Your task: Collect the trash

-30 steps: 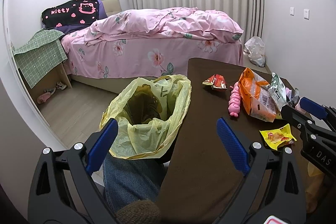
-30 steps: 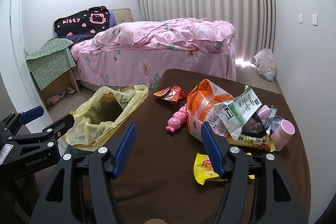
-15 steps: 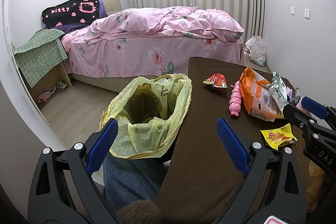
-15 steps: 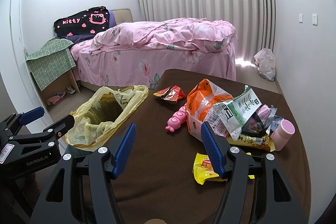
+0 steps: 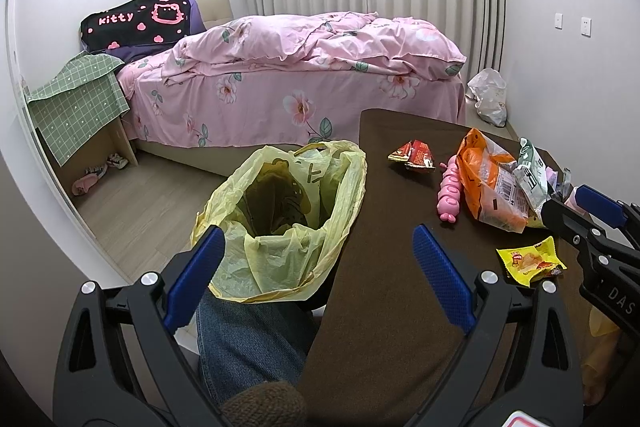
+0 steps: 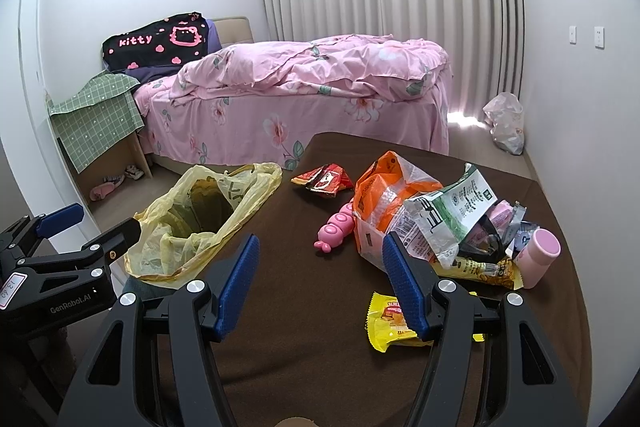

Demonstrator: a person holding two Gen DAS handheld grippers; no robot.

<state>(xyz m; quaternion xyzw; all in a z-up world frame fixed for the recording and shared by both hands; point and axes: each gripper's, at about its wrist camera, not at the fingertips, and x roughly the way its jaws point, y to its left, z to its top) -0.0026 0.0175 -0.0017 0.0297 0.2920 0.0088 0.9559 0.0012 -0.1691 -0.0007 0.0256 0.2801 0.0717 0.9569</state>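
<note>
Both sets of jaws stand wide and hold nothing: the left gripper [image 5: 316,269] hovers at the near edge of the dark brown cloth-covered surface [image 5: 384,307], by the open yellow plastic trash bag [image 5: 280,211] that hangs at that surface's left side, and the right gripper [image 6: 320,279] hangs above the surface with its right pad over the small yellow snack wrapper [image 6: 386,323]. Further back lie a red crumpled wrapper [image 6: 324,181], a pink segmented toy [image 6: 336,227], a torn orange plastic bag [image 6: 384,199], a green-and-white foil pouch [image 6: 452,215] and a pink cylindrical bottle [image 6: 538,259], all heaped close together on the right. Nothing looks collected yet; this seems the approach to a 1st pick. Next the right gripper likely has to drop onto the yellow wrapper, pinch it flat against the cloth, then carry it left to the bag. Compared with 1 second ago, both views are almost unchanged.
</note>
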